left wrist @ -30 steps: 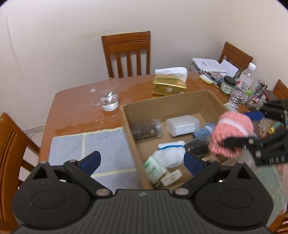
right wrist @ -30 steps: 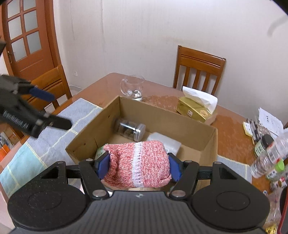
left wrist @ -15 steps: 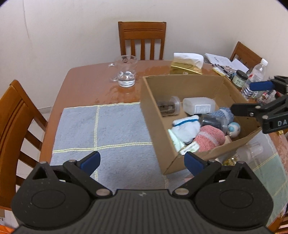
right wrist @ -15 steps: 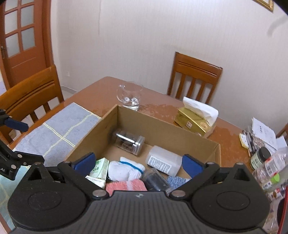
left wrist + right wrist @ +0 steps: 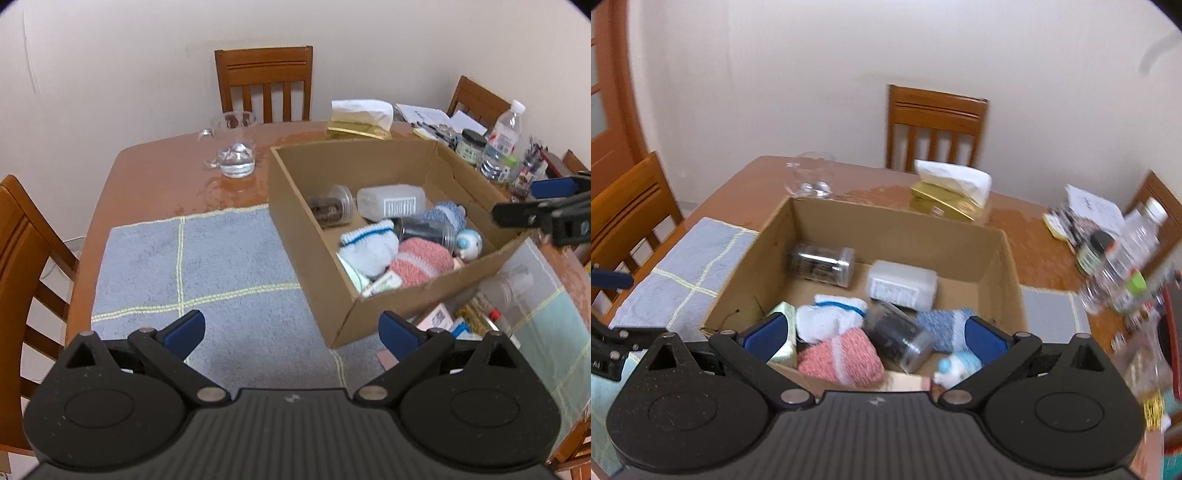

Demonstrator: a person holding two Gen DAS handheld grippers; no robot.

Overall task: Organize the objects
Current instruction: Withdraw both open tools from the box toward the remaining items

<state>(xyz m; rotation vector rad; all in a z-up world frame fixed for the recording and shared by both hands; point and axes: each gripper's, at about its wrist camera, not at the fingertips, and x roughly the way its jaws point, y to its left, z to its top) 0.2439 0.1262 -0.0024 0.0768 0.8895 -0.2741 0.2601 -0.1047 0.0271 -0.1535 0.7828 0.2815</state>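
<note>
The pink knitted sock [image 5: 421, 260] lies in the cardboard box [image 5: 310, 236], at the box's near end, touching a white sock with a blue band [image 5: 369, 243] and a clear jar lying on its side [image 5: 424, 230]. Further in lie a second jar [image 5: 330, 208], a white plastic bottle [image 5: 391, 201], a blue knitted sock [image 5: 445, 216] and a small white and blue figure [image 5: 468, 242]. The box stands on the desk [image 5: 155, 173], partly on a grey-blue cloth [image 5: 192, 266] that reaches the desk's near edge.

The right tongs [image 5: 875, 338] hang over the near end of the box, jaws spread wide, having just opened, with nothing pressed between the pads. The left tongs [image 5: 291, 332] hover over the cloth near the box's near corner, jaws wide apart and empty.

A glass mug [image 5: 236, 151] and a tissue box [image 5: 360, 120] sit toward the desk's far edge.
</note>
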